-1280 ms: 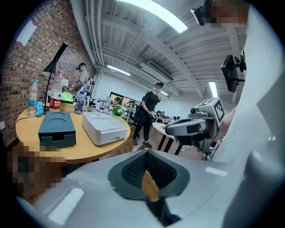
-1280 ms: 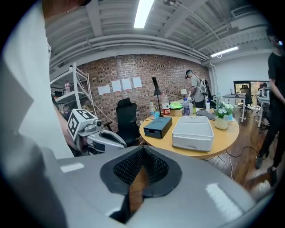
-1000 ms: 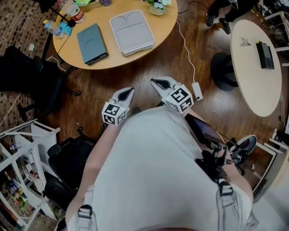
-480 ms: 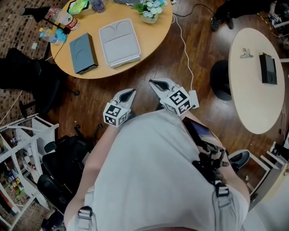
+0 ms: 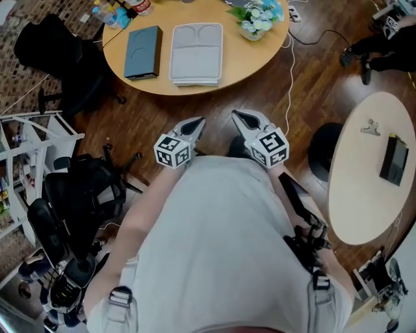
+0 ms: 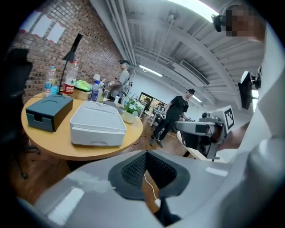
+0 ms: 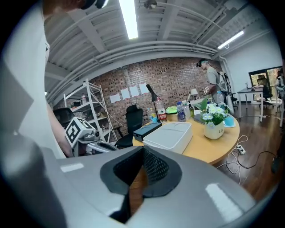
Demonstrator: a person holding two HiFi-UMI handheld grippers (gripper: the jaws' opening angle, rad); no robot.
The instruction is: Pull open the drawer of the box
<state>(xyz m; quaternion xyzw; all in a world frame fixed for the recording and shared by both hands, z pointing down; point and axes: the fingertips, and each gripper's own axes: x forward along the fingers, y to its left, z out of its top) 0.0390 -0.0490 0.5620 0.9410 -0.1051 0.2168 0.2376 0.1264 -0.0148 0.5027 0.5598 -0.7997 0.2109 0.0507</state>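
Dark wooden flooring fills the head view, with a round light-wood table (image 5: 260,60) at the top of the frame. On it lies the task's thing, as I read it: a flat pale grey plastic box (image 5: 196,53), set just left of top centre. In the left gripper view its near face shows a seam and a shallow finger recess (image 6: 97,142), which looks like the drawer front, and the drawer sits fully in. Just beside it, to the left, lies a smaller dark blue-grey box (image 5: 143,52) that also has a notch in its end, so which box is meant cannot be settled for certain. A pot of white flowers (image 5: 257,19) stands to the right of the grey box.

Below the table, at frame centre, the left gripper (image 5: 195,125) and the right gripper (image 5: 242,118) hang close to the person's chest, well apart from the table. Each gripper view shows the jaws brought together with nothing between them.

The step in hand looks like the approach, with no contact made. Next, one gripper needs to part its jaws, reach forward to the recess and hook or pinch the drawer's lip, while the other probably steadies the box's body.
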